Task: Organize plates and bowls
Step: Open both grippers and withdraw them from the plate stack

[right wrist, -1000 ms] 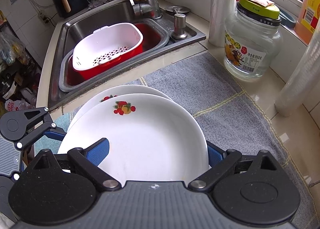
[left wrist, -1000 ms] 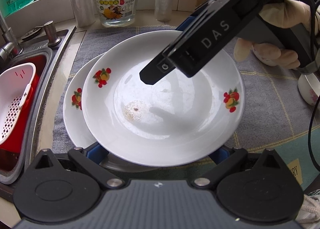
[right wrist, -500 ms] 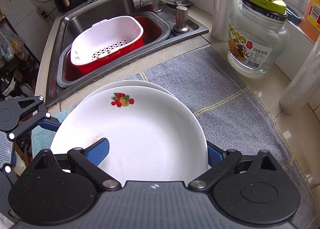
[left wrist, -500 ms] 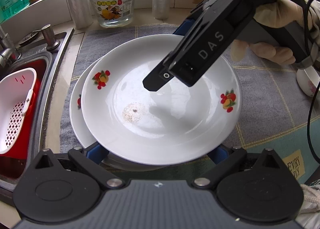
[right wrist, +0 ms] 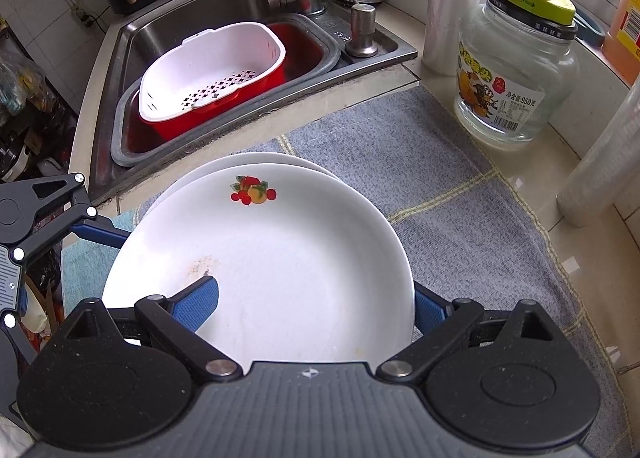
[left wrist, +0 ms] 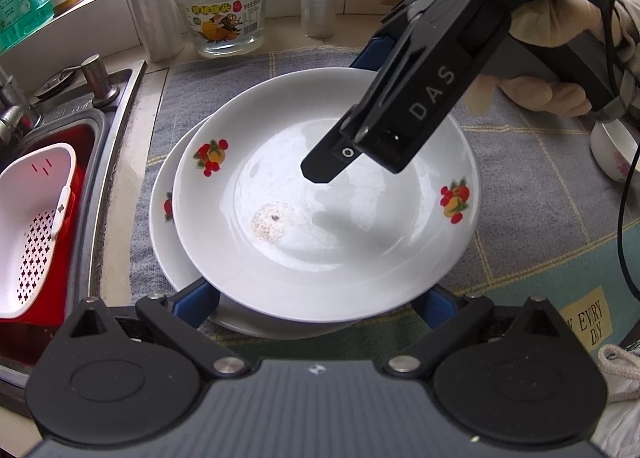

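Two white plates with fruit prints lie stacked on the grey cloth. The top plate (left wrist: 320, 218) (right wrist: 276, 270) lies over the lower plate (left wrist: 164, 226) (right wrist: 256, 160), shifted a little to the right. My right gripper (right wrist: 316, 302) straddles the top plate's rim, one blue finger (right wrist: 196, 304) above the plate, the other below; whether it clamps is unclear. Its body (left wrist: 416, 98) reaches over the plate in the left wrist view. My left gripper (left wrist: 320, 304) is wide open, its blue fingertips (left wrist: 198, 302) under the near rim of the stack.
A sink (right wrist: 168, 30) holds a white strainer basket (right wrist: 212, 74) in a red tub, left of the cloth (right wrist: 440, 218). A glass jar (right wrist: 516, 78) and plastic rolls (right wrist: 452, 6) stand behind. A small white bowl (left wrist: 612, 150) sits at the right.
The top plate has slid left with my right gripper, settling more squarely over the lower plate. Both cameras have pulled back slightly.
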Demonstrator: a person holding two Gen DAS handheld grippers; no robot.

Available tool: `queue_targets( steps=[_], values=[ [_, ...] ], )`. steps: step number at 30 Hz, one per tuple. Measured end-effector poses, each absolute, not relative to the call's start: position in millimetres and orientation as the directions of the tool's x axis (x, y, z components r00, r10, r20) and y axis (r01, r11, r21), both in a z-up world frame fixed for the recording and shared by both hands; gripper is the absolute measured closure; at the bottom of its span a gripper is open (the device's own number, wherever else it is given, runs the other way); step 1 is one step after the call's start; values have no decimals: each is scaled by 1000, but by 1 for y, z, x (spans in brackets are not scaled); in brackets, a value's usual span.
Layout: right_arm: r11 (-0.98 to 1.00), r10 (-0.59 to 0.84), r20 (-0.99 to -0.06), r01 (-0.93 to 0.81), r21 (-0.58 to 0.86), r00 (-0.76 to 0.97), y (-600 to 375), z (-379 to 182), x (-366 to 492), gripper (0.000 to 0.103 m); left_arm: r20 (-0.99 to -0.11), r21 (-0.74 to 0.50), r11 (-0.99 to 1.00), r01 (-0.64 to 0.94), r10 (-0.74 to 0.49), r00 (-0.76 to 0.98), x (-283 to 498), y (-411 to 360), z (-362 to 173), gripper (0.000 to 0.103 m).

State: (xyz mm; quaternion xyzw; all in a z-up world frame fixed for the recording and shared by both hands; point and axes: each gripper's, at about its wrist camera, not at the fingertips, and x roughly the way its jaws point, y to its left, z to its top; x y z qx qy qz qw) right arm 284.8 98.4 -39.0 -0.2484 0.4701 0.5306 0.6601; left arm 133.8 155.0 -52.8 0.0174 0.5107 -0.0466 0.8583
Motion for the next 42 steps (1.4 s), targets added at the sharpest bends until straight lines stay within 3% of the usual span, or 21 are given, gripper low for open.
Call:
queue_targets(
  steps=[12,31,42],
  values=[
    [304,471,-882,-934,189,-26,93,-35,283,2,-889,29,984,173,-54,454,136,156,-51,2],
    [318,459,-887,-923,217,-51,90,-41,277,0,-866,85,984,158,-5,501,124,156,-51,1],
    [445,529,-831,-890,98,173,68,-29,254,0,-747,126,990,64,52,663,105,159,-33,1]
  ],
)
